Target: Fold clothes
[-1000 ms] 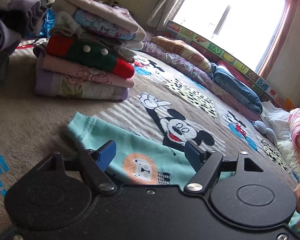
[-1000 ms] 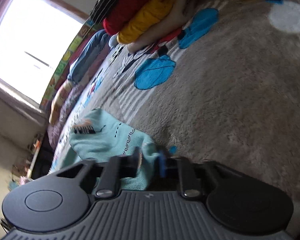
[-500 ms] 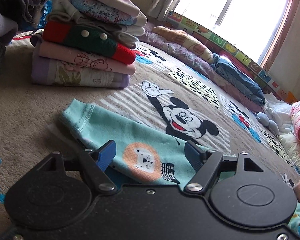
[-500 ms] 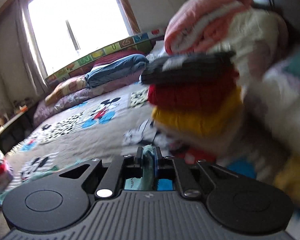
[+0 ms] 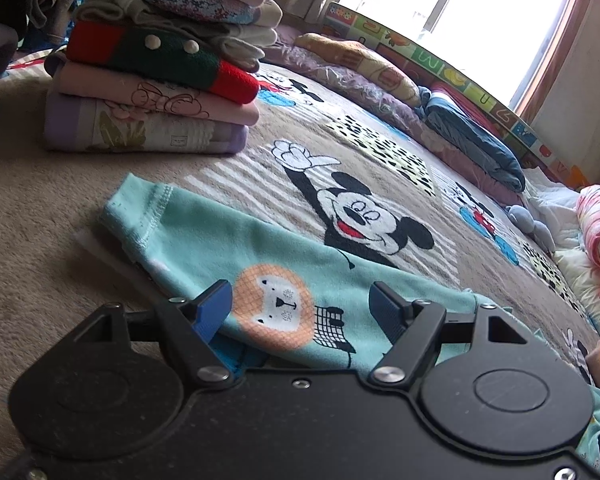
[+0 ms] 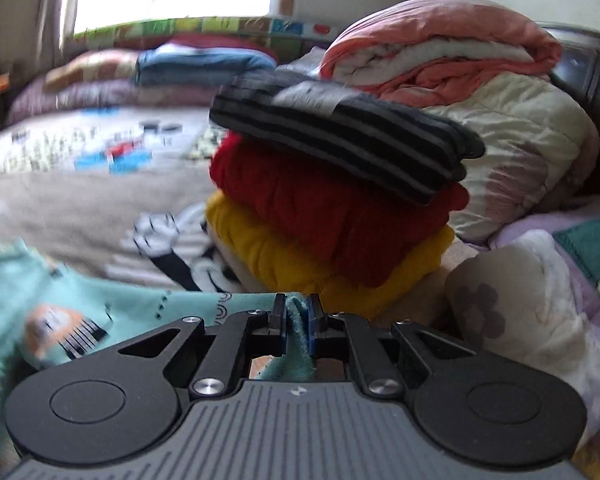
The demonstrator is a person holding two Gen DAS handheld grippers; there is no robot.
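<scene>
My right gripper (image 6: 298, 316) has swung from the blanket up toward the stacked sweaters (image 6: 332, 200), jaws still clamped on the teal shirt (image 5: 228, 248). My left gripper (image 5: 300, 304) hovers low over it on the bed (image 5: 32, 208), jaws apart.

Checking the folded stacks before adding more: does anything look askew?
Yes. In the right wrist view, the black-and-grey striped folded garment sits tilted on the red knit, its right end overhanging. The stack of folded clothes in the left view looks fairly even.
</scene>
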